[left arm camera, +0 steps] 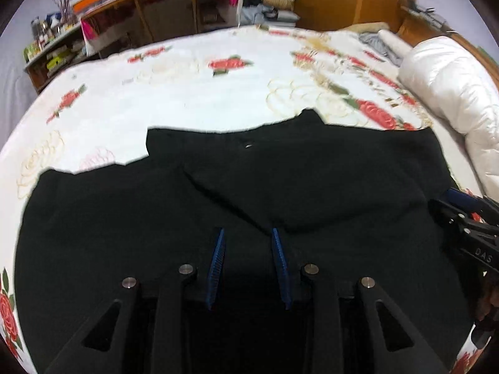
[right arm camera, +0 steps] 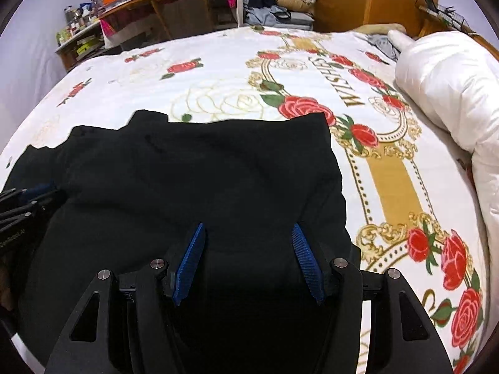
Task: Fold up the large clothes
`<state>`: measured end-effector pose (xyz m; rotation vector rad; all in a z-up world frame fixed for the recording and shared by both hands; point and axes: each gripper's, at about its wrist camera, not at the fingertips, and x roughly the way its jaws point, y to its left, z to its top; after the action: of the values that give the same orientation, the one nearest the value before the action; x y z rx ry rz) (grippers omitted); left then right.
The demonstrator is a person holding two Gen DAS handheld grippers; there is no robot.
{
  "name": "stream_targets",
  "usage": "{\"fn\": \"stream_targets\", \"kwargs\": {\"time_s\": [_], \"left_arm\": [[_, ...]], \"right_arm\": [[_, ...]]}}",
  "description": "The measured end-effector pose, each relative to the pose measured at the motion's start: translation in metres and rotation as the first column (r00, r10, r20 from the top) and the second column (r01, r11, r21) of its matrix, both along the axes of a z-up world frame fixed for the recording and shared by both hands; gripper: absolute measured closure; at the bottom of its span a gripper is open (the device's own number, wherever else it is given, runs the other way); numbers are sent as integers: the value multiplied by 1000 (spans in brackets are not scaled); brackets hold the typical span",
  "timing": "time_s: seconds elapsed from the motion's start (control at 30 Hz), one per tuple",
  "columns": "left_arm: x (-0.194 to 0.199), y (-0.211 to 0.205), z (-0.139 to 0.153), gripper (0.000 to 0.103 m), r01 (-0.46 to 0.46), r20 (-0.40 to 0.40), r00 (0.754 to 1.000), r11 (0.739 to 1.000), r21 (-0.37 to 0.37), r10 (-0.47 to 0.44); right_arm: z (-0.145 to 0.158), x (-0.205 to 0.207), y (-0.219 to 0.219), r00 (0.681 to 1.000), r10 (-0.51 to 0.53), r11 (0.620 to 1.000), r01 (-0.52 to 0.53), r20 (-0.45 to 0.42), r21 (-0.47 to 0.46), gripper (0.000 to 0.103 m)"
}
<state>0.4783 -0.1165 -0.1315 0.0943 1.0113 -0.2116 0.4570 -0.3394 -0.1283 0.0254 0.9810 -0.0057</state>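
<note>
A large black garment (left arm camera: 312,180) lies spread on the floral bed sheet (left arm camera: 187,93), with one layer folded over on its right half. My left gripper (left arm camera: 248,230) hovers over its near middle. The blue pads (left arm camera: 216,261) stand apart, and I see no cloth pinched between them. In the right wrist view the same garment (right arm camera: 187,171) ends at a straight right edge. My right gripper (right arm camera: 248,225) is over its near right corner with the jaws wider apart and the pad faces (right arm camera: 190,261) bare. Each gripper shows at the edge of the other's view: right gripper (left arm camera: 467,218), left gripper (right arm camera: 25,202).
A rolled white duvet (right arm camera: 452,78) lies along the bed's right side, with grey clothes (left arm camera: 377,45) beyond it. Past the far edge of the bed stand a wooden shelf unit (left arm camera: 156,9) and a pile of clothes (right arm camera: 271,3). Bare sheet (right arm camera: 218,71) stretches beyond the garment.
</note>
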Motion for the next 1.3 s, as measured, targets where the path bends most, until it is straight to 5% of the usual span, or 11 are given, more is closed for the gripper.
{"fn": "stream_targets", "kwargs": {"time_s": [0.17,0.33,0.5,0.6,0.77,0.87,1.03,1.3], "left_arm": [[10,-2,-12,67,-11,-34,999,1000,17,12],[-4,16,14,68,-19,13,1000,1000,13,19],[-43,78,50,68,-62,113,992,998,-20,64],[-68,120,61,68,-105,147,983,994,-26,107],[-101,183,65,62,-172,152,972,984,-47,177],[-118,217,59,50,-204,133,967,974,-97,216],[-127,260,24,48,-267,13,961,939,-218,276],[-124,263,-18,31,-265,-56,963,895,-359,263]], "right_arm": [[-12,13,-6,999,-3,1000,4,-40,20,45],[12,2,-15,1000,3,998,-2,-13,70,44],[38,-44,-45,998,-11,981,-3,69,195,41],[33,-63,-56,999,-3,970,-9,50,242,31],[17,-84,-69,1000,-5,957,2,10,290,31],[10,-93,-77,1000,-7,942,8,-5,334,30],[-8,-100,-89,999,-6,914,21,-38,405,26],[-38,-98,-100,998,14,841,24,-66,541,24]]}}
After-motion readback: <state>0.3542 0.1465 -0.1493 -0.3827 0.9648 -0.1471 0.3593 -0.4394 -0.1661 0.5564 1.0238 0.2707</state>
